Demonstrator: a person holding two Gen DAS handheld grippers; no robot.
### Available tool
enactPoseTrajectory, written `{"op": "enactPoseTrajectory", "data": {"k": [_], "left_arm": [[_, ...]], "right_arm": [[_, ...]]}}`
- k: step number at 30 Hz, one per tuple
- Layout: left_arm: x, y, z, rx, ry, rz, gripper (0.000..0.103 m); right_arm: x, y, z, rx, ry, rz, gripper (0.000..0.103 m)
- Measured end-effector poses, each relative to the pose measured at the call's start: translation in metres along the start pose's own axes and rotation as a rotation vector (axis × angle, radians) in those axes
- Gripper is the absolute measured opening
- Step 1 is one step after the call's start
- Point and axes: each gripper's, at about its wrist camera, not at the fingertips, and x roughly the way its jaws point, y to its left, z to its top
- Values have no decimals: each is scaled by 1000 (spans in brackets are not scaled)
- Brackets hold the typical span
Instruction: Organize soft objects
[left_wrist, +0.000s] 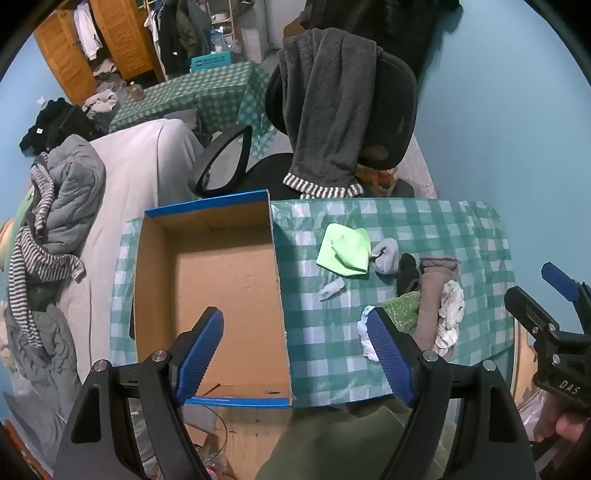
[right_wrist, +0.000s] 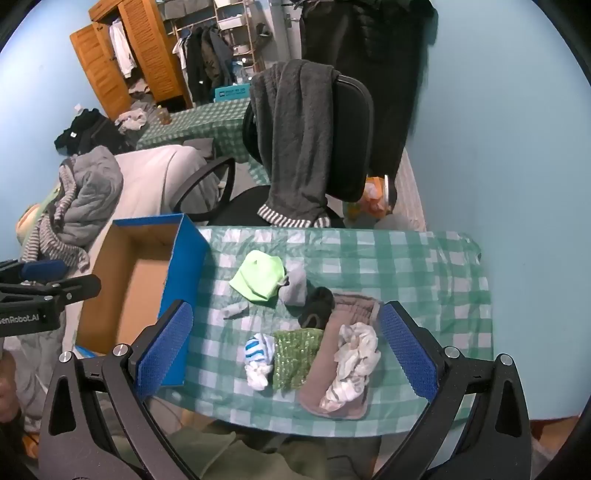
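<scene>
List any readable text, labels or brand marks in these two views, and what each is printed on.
"DAS": on the body of the right gripper, seen in the left wrist view.
"enRobot.AI", first letter cut off: on the body of the left gripper, seen in the right wrist view.
Teal box label: too small to read.

"DAS" is read in pale letters on the black body of the right gripper (left_wrist: 561, 291), seen at the right edge of the left wrist view; "enRobot.AI", cut off at the frame edge, is read on the left gripper (right_wrist: 40, 273); printing on the distant teal box (right_wrist: 231, 92) is not legible.
</scene>
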Motion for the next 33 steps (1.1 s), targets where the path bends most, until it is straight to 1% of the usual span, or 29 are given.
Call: {"op": "enactPoseTrajectory", "data": {"k": [1, 6, 8, 12, 14, 33], "left_arm": [[0, 1, 0, -3, -2, -1, 81], [-2, 9, 1, -25, -5, -11, 81], [-3, 8, 0, -17, -8, 9, 81], [-5, 16, 1, -29, -15, 10, 81], [-2, 3, 0, -23, -16, 22, 81], [1, 2, -2, -21, -6, 23, 81]], "right_arm": [[1, 0, 0, -1, 10, -1, 101], [1, -2, 0, 1, 7, 1, 101], [1, -2, -1, 1, 7, 4, 101], [2, -2, -1, 2, 8, 8, 101], [2, -2, -1, 3, 10, 6, 101], [7, -2, 3, 4, 18, 9, 101]]}}
